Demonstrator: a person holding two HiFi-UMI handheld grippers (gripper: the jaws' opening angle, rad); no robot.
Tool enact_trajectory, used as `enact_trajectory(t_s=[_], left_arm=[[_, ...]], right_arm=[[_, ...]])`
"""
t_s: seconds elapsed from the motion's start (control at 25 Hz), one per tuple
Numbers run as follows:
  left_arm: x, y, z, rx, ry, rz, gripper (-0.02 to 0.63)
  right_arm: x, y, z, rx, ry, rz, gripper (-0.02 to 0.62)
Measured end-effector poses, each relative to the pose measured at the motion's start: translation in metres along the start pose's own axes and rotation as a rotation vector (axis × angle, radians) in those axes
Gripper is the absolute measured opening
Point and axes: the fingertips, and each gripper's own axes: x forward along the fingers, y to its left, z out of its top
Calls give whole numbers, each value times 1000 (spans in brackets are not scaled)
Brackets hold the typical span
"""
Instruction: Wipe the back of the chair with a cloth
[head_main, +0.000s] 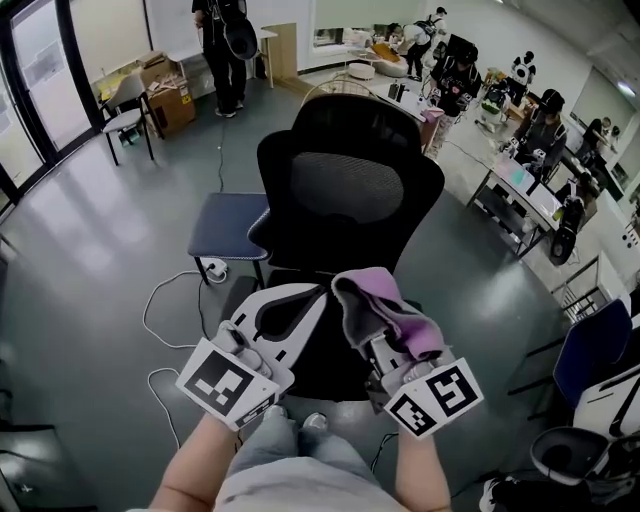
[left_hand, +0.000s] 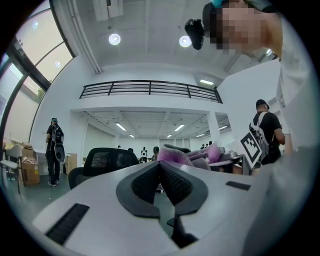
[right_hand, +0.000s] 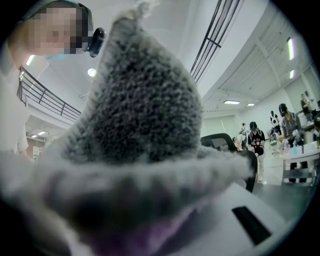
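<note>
Cloth (head_main: 400, 322) | lengthwise along right gripper (head_main: 354, 306), seemingly clamped | toward chair (head_main: 350, 190)

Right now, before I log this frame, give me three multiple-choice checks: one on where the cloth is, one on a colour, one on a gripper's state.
1. Where is the cloth?
A. draped over the chair back
B. held in the right gripper
C. lying on the floor

2. What colour is the chair back?
A. white
B. red
C. black

3. What state is the left gripper in?
A. shut, holding nothing
B. wide open
C. clamped on the cloth

Answers:
1 B: the purple-and-grey cloth is bunched over that gripper's jaws in the head view and fills the right gripper view.
2 C: its frame and mesh both show black.
3 A: the left gripper view shows the jaws meeting with nothing between them.
</note>
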Motion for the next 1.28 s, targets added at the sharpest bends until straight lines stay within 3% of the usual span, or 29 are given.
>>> enact_trajectory(t_s=[0.24, 0.6, 0.96, 1.28], left_arm=[[13, 25, -6, -1, 2, 8, 11], [37, 76, -17, -8, 36, -45, 11], [61, 137, -23, 2, 43, -120, 11], [82, 156, -33, 1, 41, -228, 11]], right_arm=[[28, -14, -6, 16, 20, 1, 74], [86, -43, -11, 28, 28, -63, 74], [159, -69, -12, 34, 36, -122, 74], [192, -88, -16, 31, 61, -154, 74]])
